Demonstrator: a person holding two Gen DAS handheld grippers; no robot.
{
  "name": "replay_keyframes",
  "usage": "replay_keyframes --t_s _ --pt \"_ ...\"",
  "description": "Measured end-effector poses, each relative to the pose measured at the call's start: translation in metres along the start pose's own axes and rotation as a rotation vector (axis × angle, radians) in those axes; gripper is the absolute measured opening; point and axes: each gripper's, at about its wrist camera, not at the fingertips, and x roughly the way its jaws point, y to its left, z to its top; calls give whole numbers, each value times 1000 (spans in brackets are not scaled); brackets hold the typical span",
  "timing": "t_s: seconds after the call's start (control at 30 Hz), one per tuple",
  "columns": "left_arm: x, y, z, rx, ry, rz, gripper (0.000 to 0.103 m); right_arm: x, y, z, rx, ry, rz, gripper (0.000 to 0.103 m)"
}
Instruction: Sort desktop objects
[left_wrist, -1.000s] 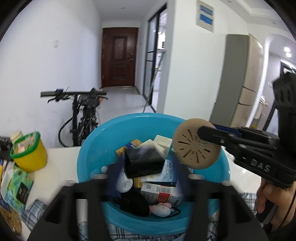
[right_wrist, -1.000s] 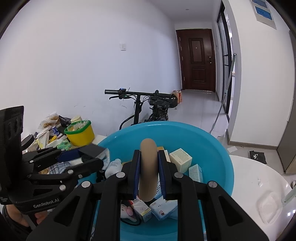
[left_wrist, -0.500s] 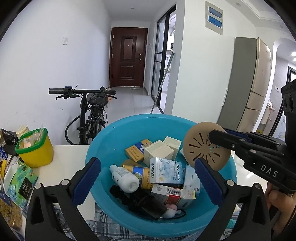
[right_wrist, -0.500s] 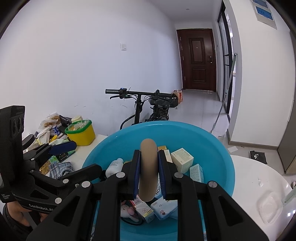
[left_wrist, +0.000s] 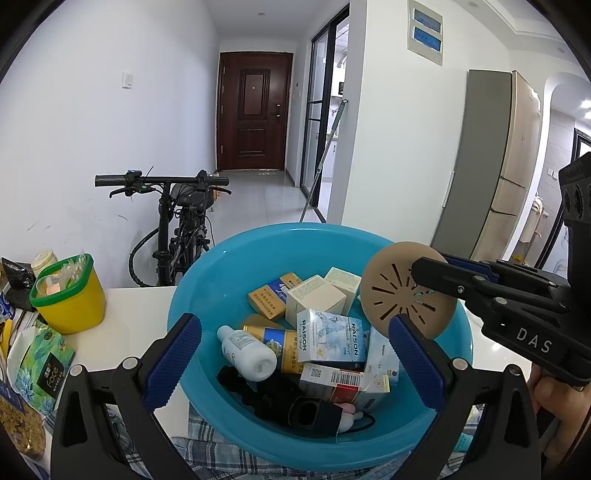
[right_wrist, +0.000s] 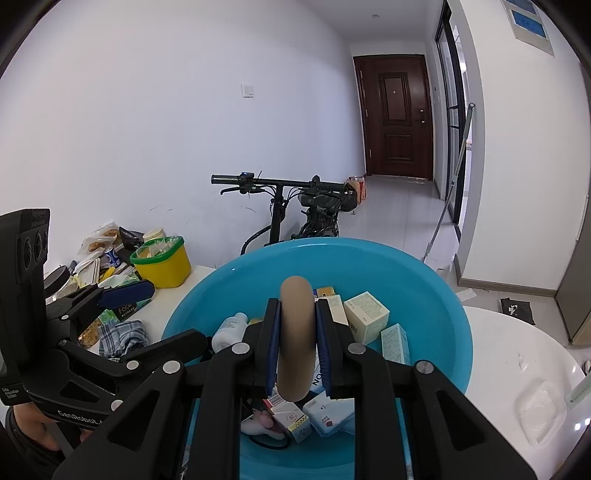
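Jaws of the right gripper (right_wrist: 297, 354) are clenched on a tan slotted disc (left_wrist: 408, 290), held on edge directly above the blue basin (left_wrist: 207, 291); the left gripper (left_wrist: 295, 354) has just been opening its jaws and stands released, nothing between the pads, straddling the basin's near side. The disc hangs over the basin's right part, so the right hand is the one placed to drop it, judging by the task, among the boxes (left_wrist: 321, 299) and white bottle (left_wrist: 247, 350) already inside. From the left wrist the disc shows its flat face and radial slots; from the right wrist only its rounded rim, pinched between blue pads. On the tabletop (right_wrist: 517, 347), a yellow tub (left_wrist: 68, 299) sits well apart.
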Motion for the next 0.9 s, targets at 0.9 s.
replay_keyframes --t_s 0.9 --pt "1 0 -1 7 11 0 103 3 -2 -2 4 6 2 17"
